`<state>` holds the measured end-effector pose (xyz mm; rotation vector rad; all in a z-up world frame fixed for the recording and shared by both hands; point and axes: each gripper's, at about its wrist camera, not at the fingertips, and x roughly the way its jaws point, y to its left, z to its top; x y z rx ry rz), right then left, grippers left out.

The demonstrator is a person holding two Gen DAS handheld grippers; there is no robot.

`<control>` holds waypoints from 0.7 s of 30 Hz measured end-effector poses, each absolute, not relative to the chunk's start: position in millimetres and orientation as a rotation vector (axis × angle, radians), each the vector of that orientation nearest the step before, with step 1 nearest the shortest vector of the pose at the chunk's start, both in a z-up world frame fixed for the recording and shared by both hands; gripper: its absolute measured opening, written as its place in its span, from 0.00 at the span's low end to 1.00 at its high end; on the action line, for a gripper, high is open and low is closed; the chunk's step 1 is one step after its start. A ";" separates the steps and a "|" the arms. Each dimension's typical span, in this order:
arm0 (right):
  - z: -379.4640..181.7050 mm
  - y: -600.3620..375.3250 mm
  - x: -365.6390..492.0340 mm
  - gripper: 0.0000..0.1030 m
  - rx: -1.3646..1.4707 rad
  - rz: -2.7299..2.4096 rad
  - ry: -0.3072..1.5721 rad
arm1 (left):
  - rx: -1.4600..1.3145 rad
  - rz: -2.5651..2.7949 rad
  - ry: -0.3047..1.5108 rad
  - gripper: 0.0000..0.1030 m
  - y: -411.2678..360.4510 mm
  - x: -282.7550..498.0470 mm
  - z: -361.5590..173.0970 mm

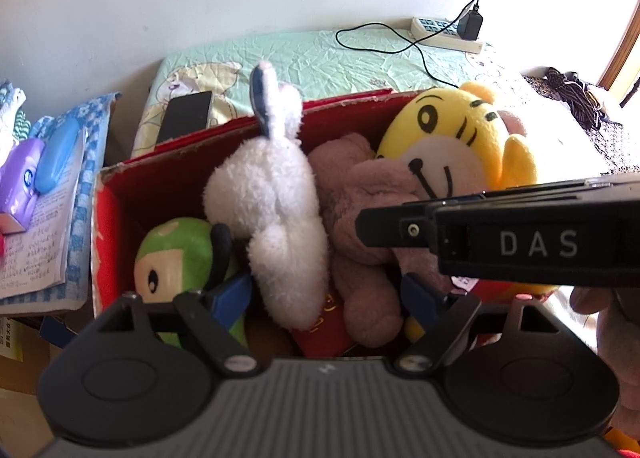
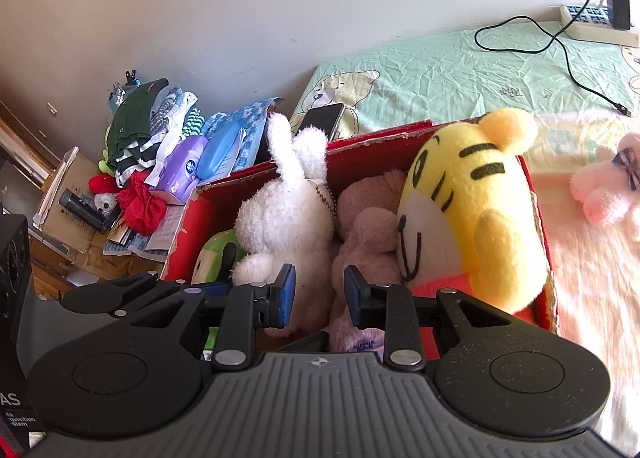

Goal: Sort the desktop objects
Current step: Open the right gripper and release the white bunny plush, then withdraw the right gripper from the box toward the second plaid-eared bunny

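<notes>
Your left gripper (image 1: 326, 294) hangs over the red box (image 1: 168, 178) with its blue fingers (image 1: 232, 292) spread wide and nothing between them. The white rabbit (image 1: 272, 214) lies in that gap without touching either pad, as far as the view shows. Your right gripper (image 2: 319, 294) also stands released, its fingers (image 2: 285, 294) parted over the near edge of the box and gripping nothing; in the left view its black body crosses in from 3 o'clock in front of the tiger.

Inside the box, the white rabbit sits at the centre with its ears sticking up toward 12 o'clock. The green doll (image 1: 176, 254) is wedged at 8 o'clock of the rabbit, against the box's left wall. The pink bear (image 1: 356, 218) lies at 3 o'clock of the rabbit, touching it. The yellow tiger (image 1: 456, 138) leans on the bear at 2 o'clock, its head above the box rim.

In the right view a pink plush (image 2: 608, 186) lies on the bed (image 2: 440, 66) at 3 o'clock, well apart from the box. A phone (image 1: 185, 116) rests on the bed just behind the box.
</notes>
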<state>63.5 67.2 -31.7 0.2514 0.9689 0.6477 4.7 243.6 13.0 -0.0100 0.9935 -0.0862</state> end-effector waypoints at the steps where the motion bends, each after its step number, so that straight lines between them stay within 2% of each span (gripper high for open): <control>1: -31.5 66.2 61.7 0.28 0.255 0.643 0.968 | -0.009 -0.087 0.992 0.81 242.7 3.2 13.4; 21: -13.3 32.8 13.2 0.29 0.392 0.601 0.885 | 0.050 -0.091 0.912 0.83 227.4 -36.8 41.1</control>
